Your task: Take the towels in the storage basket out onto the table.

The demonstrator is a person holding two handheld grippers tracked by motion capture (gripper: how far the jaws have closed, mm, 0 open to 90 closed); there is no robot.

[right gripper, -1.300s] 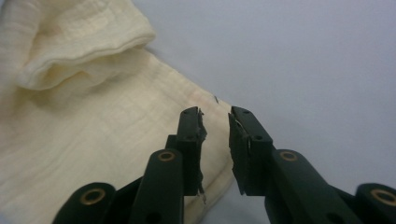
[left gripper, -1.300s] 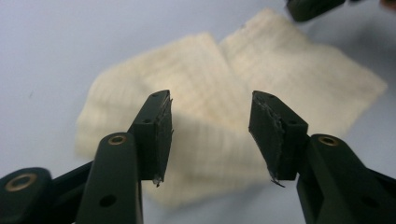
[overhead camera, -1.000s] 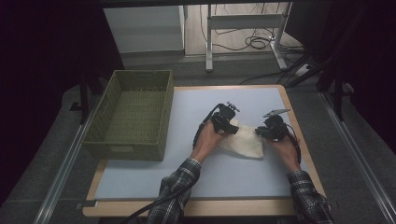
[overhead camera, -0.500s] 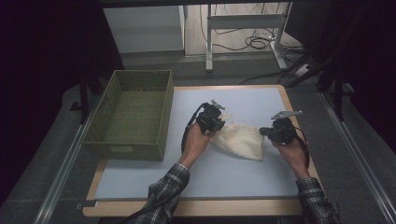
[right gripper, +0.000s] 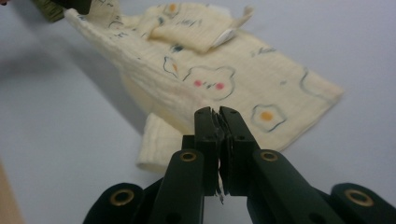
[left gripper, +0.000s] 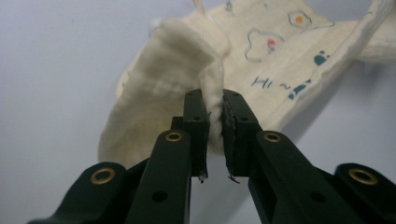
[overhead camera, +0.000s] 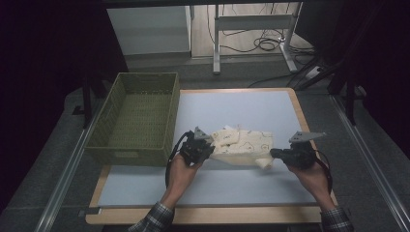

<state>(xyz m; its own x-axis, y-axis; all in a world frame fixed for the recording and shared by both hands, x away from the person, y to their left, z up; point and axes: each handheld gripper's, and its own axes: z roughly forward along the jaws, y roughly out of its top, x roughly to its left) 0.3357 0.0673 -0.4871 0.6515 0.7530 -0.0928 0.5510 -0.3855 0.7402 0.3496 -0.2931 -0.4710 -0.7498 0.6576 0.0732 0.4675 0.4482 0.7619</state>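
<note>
High view shows the left gripper (overhead camera: 209,145) and right gripper (overhead camera: 276,153) now farther apart than a second ago, the cream printed cloth (overhead camera: 241,145) stretched between them above the bench (overhead camera: 232,108). Left fingers (left gripper: 198,121), just closed, pinch one edge; right fingers (right gripper: 208,126) clamp the other. Spreading it flat looks underway.

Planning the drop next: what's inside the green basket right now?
The green basket looks empty: its woven floor shows bare in the high view. The strip of floor just behind its near wall is hidden. The cloth hangs between both grippers, outside the basket.
</note>
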